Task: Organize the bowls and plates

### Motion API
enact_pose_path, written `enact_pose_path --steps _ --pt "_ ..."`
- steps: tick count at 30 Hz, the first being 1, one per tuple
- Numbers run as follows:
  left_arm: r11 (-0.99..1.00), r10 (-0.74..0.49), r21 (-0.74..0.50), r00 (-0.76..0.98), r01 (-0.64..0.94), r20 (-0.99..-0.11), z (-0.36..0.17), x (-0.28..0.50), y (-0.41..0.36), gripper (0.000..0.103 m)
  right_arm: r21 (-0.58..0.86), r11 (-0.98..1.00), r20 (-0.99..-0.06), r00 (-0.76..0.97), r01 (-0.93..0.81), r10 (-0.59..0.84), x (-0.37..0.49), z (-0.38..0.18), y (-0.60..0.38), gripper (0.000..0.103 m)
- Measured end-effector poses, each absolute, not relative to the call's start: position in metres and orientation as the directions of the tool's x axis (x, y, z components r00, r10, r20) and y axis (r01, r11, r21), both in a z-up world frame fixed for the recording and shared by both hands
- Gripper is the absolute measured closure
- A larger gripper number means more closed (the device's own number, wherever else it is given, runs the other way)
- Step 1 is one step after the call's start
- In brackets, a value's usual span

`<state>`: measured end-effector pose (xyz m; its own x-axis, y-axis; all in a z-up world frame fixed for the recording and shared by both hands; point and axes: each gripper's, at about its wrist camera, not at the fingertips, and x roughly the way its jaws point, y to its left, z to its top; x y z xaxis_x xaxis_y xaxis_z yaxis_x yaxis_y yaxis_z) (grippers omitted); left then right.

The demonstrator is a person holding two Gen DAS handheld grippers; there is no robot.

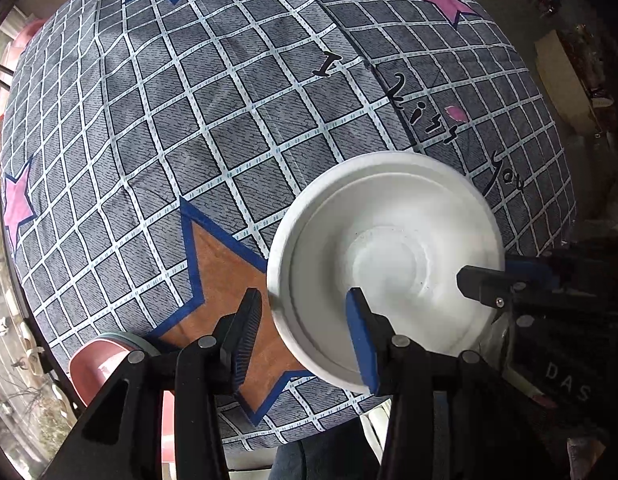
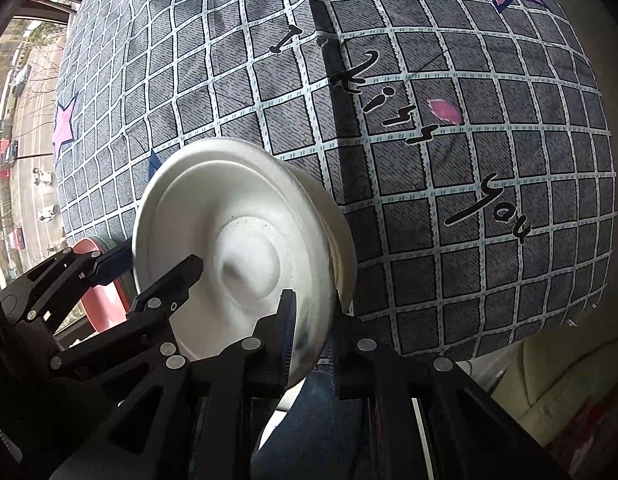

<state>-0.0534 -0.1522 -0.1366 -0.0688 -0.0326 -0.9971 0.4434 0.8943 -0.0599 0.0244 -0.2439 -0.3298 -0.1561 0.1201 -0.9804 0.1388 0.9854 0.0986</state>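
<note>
Tabletop: broad surface under a grey cloth checked with white lines, printed with blue, pink and brown stars and black script lettering. It fills most of both wrist views.

White bowl: round, deep, with stepped rings inside and a raised centre. It sits at the near edge of the tabletop, beside the brown star, tilted in the right wrist view so that its inside faces the camera.

Pink bowl: at the near left corner of the tabletop, resting on something grey; only part of it shows behind the left gripper's arm.

Left gripper: pointing down over the near edge. Jaws spread, straddling the left rim of the white bowl, one finger outside over the brown star, the blue-padded finger inside the bowl. The pads do not press on the rim.

Right gripper: jaws pinching the near wall of the white bowl, one finger inside, the other outside and partly hidden behind the wall.
</note>
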Motion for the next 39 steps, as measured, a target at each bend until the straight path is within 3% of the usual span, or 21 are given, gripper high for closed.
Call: enact_pose_path --steps 3,4,6,10,11,12,14,29,39 --pt "0.9 -0.035 -0.05 -0.042 0.433 -0.998 -0.132 -0.054 -0.143 0.031 0.052 0.992 -0.987 -0.148 0.113 0.069 0.019 -0.333 -0.246 0.088" --pt "0.901 -0.039 -0.052 -0.04 0.431 -0.998 -0.131 -0.054 -0.14 0.028 0.048 0.992 -0.987 -0.147 0.116 0.065 0.018 -0.332 -0.244 0.081" --pt "0.904 -0.028 -0.038 -0.031 0.426 -0.999 -0.128 -0.054 -0.136 0.025 0.053 0.99 -0.988 -0.137 0.13 0.07 0.014 -0.328 -0.249 0.041" --pt "0.915 -0.036 -0.05 -0.045 0.401 -0.998 -0.127 -0.051 -0.127 0.024 0.044 0.989 -0.991 -0.122 0.141 0.062 0.011 -0.322 -0.259 0.039" --pt "0.918 -0.039 -0.055 -0.049 0.393 -0.998 -0.128 -0.051 -0.122 0.023 0.046 0.988 -0.991 -0.121 0.149 0.064 0.011 -0.32 -0.263 0.034" --pt "0.921 -0.04 -0.057 -0.052 0.386 -0.998 -0.129 -0.051 -0.119 0.023 0.05 0.986 -0.991 -0.118 0.159 0.069 0.015 -0.316 -0.273 0.019" --pt "0.926 -0.04 -0.059 -0.058 0.374 -0.998 -0.132 -0.053 -0.11 0.022 0.068 0.983 -0.991 -0.099 0.173 0.086 0.013 -0.31 -0.281 0.011" --pt "0.955 -0.02 -0.04 -0.073 0.293 -0.997 -0.165 -0.082 -0.062 0.021 0.064 0.97 -0.989 -0.117 0.233 0.093 -0.018 -0.3 -0.305 0.01" --pt "0.955 -0.011 -0.035 -0.082 0.294 -0.997 -0.17 -0.079 -0.079 0.021 0.061 0.97 -0.987 -0.128 0.236 0.093 -0.012 -0.308 -0.313 0.01"
